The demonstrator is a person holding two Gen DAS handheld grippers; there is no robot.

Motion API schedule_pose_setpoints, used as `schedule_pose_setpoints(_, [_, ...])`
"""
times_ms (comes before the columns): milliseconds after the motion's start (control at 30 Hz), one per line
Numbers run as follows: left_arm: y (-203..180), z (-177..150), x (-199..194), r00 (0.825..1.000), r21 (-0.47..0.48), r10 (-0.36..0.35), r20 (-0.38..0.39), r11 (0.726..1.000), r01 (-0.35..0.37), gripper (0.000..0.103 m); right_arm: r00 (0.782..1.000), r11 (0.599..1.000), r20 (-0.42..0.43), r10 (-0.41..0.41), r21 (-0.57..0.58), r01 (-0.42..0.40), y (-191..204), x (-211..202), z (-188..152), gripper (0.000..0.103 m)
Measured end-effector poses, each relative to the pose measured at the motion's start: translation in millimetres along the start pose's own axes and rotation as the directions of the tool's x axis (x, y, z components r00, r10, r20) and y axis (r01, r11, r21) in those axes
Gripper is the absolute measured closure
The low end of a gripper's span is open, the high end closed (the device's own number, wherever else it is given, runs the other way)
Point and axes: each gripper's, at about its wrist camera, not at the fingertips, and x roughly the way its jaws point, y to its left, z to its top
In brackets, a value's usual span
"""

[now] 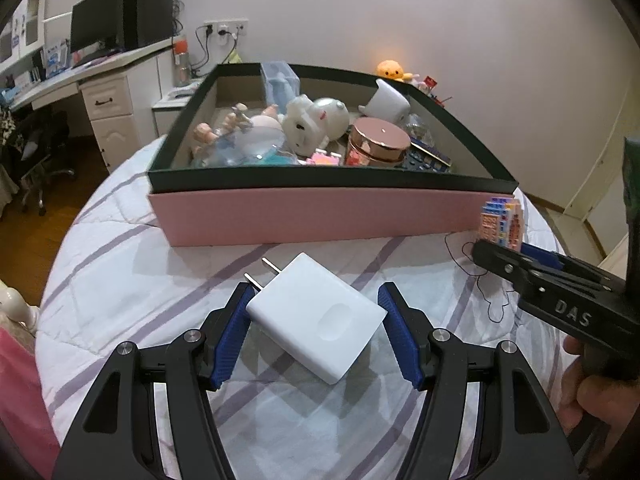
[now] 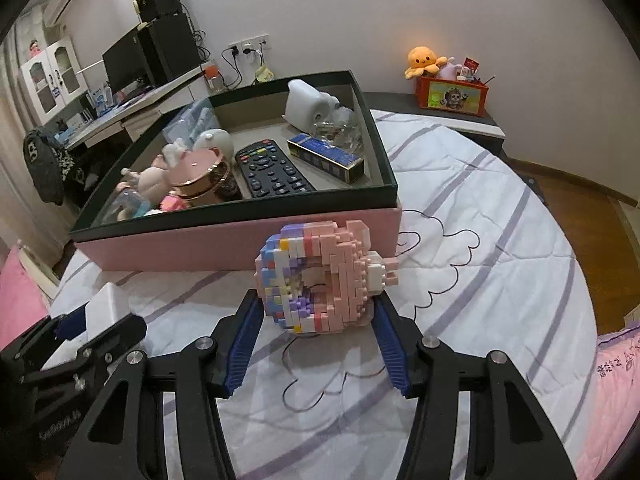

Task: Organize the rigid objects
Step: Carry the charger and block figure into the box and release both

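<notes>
Left hand-held gripper (image 1: 316,320) clamps the white charger (image 1: 316,316) above the bed (image 1: 120,280), right hand-held gripper (image 2: 316,312) grips the brick donut (image 2: 316,276), both facing the pink box (image 1: 312,216) wall, already crowded with a remote (image 2: 272,170).

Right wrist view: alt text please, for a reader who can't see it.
The right tongs grip a pastel brick-built donut above a striped quilt, just short of a pink box holding a remote and other small items. The left tongs hold a white charger at lower left.
</notes>
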Motion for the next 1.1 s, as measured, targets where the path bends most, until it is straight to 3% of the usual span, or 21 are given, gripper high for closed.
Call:
schedule_pose_setpoints(400, [15.8, 17.7, -33.8, 0.997, -0.010, 0.009, 0.082, 1.000, -0.008, 0.038, 0.996, 0.998, 0.070, 0.049, -0.041, -0.046, 17.1, -42.2, 11.8, 0.046])
schedule_pose_setpoints(667, [15.4, 69.2, -53.7, 0.982, 0.018, 0.015, 0.188, 1.000, -0.018, 0.038, 0.984, 0.991, 0.153, 0.095, -0.105, -0.080, 32.3, -60.6, 62.4, 0.046])
schedule_pose_setpoints(900, [13.1, 119.9, -38.6, 0.974, 0.022, 0.017, 0.226, 1.000, -0.023, 0.038, 0.984, 0.989, 0.142, 0.108, -0.119, -0.091, 36.9, -32.1, 107.4, 0.046])
schedule_pose_setpoints(1100, [6.2, 144.3, -7.9, 0.979, 0.040, 0.017, 0.201, 0.999, -0.026, 0.038, 0.992, 0.990, 0.093, 0.086, -0.117, -0.075, 37.0, 4.9, 125.2, 0.046])
